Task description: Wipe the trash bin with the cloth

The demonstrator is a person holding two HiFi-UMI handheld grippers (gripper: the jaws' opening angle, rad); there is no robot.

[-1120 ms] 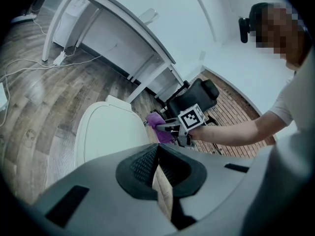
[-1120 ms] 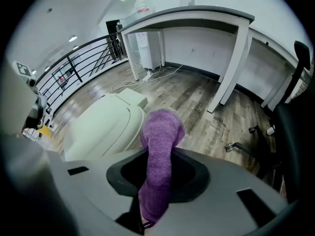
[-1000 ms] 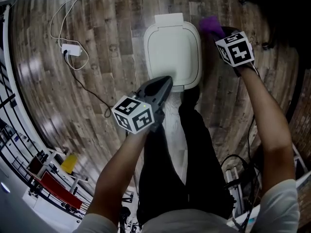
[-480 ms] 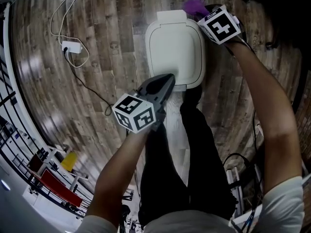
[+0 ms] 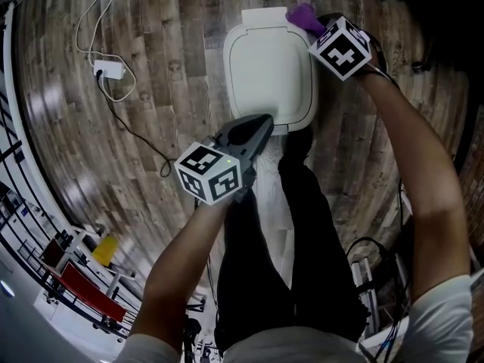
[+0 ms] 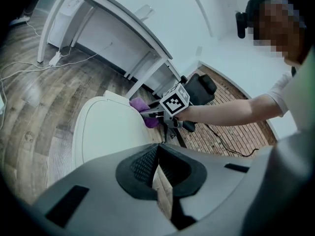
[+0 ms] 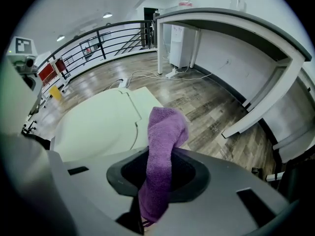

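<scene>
The white trash bin point(image 5: 268, 70) stands on the wood floor with its lid down. My right gripper point(image 5: 314, 23) is shut on a purple cloth point(image 5: 302, 13) at the lid's far right corner. In the right gripper view the cloth point(image 7: 165, 146) hangs up out of the jaws over the lid point(image 7: 98, 127). My left gripper point(image 5: 261, 123) hovers over the bin's near edge, shut and holding nothing. The left gripper view shows the bin point(image 6: 108, 132), the cloth point(image 6: 140, 107) and the right gripper point(image 6: 150, 114) beyond it.
A power strip with white cables point(image 5: 110, 70) lies on the floor left of the bin. The person's dark-trousered legs point(image 5: 295, 225) stand just behind it. A white desk point(image 6: 113, 28) and a black chair base point(image 6: 202, 90) are near; a railing point(image 7: 98, 43) runs behind.
My right gripper has carried the cloth from beside the bin's right edge up and left onto the lid's far right corner. The left gripper has barely moved.
</scene>
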